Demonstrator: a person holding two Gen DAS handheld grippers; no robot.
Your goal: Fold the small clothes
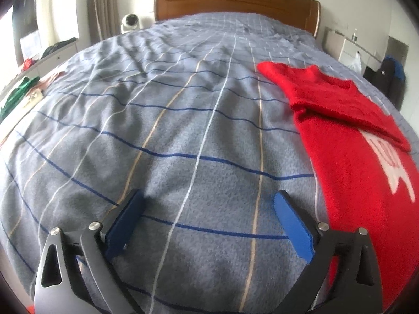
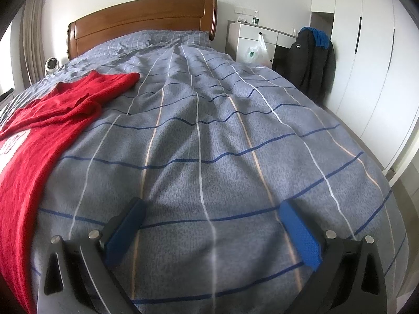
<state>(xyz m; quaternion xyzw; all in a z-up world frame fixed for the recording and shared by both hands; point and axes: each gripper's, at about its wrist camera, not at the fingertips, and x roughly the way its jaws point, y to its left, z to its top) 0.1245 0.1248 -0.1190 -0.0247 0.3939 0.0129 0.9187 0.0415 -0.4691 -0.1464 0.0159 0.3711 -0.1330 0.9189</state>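
A red sweater (image 1: pixel 348 136) with a white print lies on the grey checked bedspread (image 1: pixel 183 130), one sleeve folded across its chest. In the left wrist view it is to the right of my left gripper (image 1: pixel 208 198), which is open and empty just above the bedspread. In the right wrist view the sweater (image 2: pixel 47 120) lies at the left, beside my right gripper (image 2: pixel 212 206), which is open and empty over the bedspread (image 2: pixel 222 130). The sweater's lower part is cut off by both frames.
A wooden headboard (image 1: pixel 235 0) stands at the far end. A small white fan (image 1: pixel 130 22) and a cluttered desk (image 1: pixel 39 60) are at the left. A white cabinet (image 2: pixel 251 41), a dark jacket (image 2: pixel 314 60) and wardrobes (image 2: pixel 366 65) are at the right.
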